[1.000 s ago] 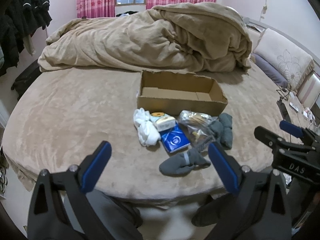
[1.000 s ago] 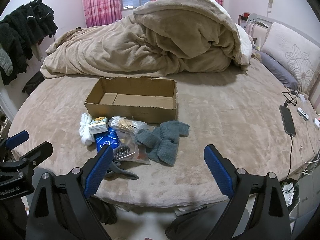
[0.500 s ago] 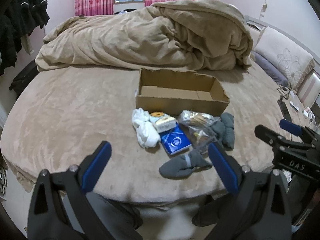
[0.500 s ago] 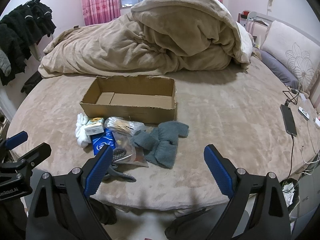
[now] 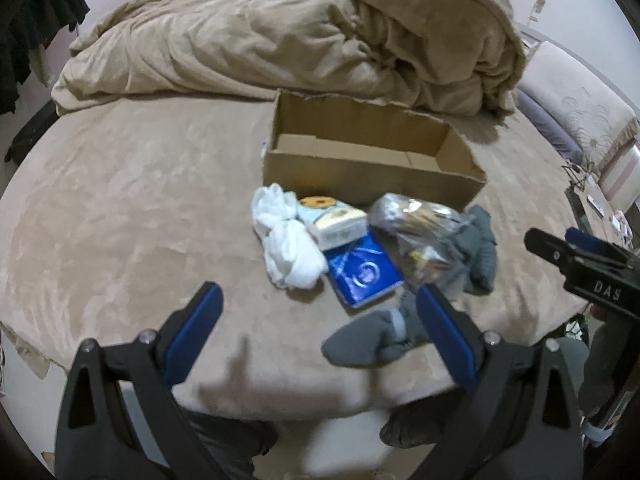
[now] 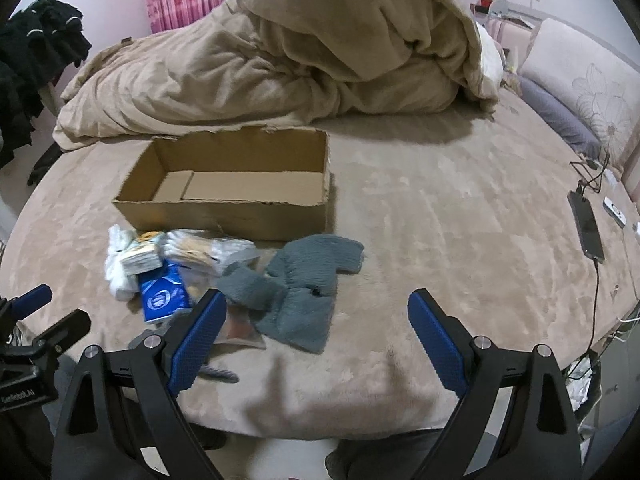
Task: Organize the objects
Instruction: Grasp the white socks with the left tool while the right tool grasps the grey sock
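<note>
Both the left gripper [image 5: 318, 322] and right gripper [image 6: 314, 326] were held spread, empty. The grey sock [image 5: 374, 338] beside the left's right finger could be snagged together with the plastic bag [image 5: 424, 236] ahead.

An open cardboard box [image 6: 224, 184] sits on a tan bed [image 6: 460, 240] beneath a heaped duvet [image 6: 280, 64]. Just in front lie white socks [image 6: 118, 276], a blue packet [image 6: 164, 296] and grey socks [image 6: 304, 288] — the right hand-held gripper [image 6: 314, 340] poised above the near edge, blue pads wide apart.
</note>
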Available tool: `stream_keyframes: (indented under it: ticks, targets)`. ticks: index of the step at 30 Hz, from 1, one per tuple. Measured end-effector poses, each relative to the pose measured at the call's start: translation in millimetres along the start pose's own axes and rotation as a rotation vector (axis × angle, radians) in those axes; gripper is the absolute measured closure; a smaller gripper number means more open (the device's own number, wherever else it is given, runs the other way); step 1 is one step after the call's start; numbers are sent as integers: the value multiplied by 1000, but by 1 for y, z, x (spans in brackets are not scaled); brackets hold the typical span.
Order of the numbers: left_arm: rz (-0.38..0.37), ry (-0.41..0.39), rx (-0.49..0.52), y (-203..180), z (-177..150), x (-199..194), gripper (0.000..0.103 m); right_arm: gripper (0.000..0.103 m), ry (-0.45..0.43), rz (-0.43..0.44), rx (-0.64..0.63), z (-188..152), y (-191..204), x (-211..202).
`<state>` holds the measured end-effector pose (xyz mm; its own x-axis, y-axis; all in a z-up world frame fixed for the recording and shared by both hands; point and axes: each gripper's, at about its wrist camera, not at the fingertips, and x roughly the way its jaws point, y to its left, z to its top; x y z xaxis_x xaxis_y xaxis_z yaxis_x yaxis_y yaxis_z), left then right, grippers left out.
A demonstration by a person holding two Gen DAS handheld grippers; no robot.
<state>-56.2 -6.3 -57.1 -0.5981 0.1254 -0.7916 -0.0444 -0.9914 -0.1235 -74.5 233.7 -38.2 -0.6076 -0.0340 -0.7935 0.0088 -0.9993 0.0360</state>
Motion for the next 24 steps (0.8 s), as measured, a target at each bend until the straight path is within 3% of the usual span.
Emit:
stream_keyframes:
  ticks: [15, 18, 21, 24]
  targets:
    - [14, 42, -81, 47, 21, 74, 9, 11, 128, 35, 77, 11, -21, 85]
    - [-28, 54, -109, 55, 22, 84, 11, 15, 155, 68, 95, 9, -23, 99]
    - [-86, 53, -114, 57, 21, 84, 29, 22, 167, 102, 102, 7, -23, 106]
    - [-191, 83, -132, 57, 17, 88, 51, 35, 177, 143, 114, 3, -21, 109]
